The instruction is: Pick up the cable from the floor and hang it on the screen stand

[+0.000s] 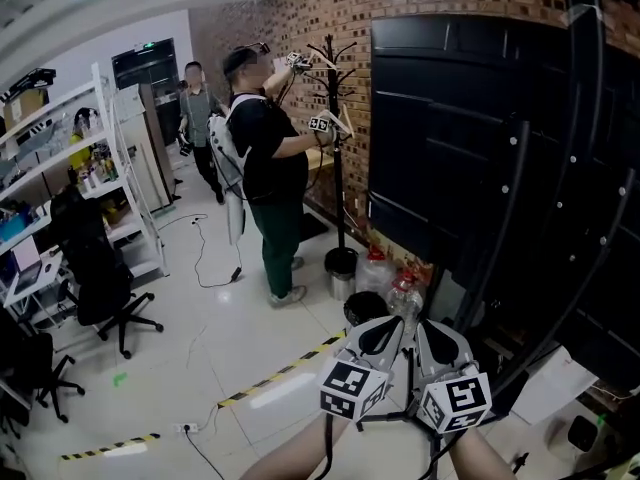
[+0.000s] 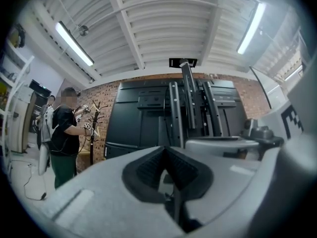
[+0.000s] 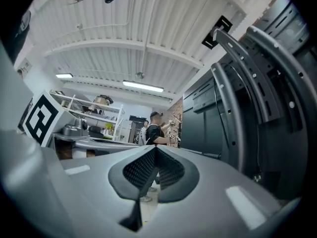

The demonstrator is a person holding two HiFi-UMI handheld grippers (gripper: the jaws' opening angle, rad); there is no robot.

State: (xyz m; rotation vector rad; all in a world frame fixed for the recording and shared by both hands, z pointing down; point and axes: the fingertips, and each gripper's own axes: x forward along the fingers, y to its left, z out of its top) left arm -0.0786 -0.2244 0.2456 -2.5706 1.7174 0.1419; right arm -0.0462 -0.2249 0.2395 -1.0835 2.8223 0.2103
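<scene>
— Two grippers sit nearest us, low in the head view: left gripper [image 1: 392,324] and right gripper [image 1: 428,328], side by side, tips toward the black stand [image 1: 590,118].
— How do we find the jaws?
— Left jaws are together, and we see a thin dark strand pinched in their seam. Right jaws are together too; we cannot tell whether anything is caught there.
— Where is the cable?
— We see the cable [image 1: 409,383] as a thin black line between the two grippers, off the floor [image 1: 220,338], with strands hanging below them.
— And beyond?
— Left of the screen [image 1: 450,138], a person [image 1: 262,168] reaches up to a coat rack [image 1: 335,118] by a brick wall.
</scene>
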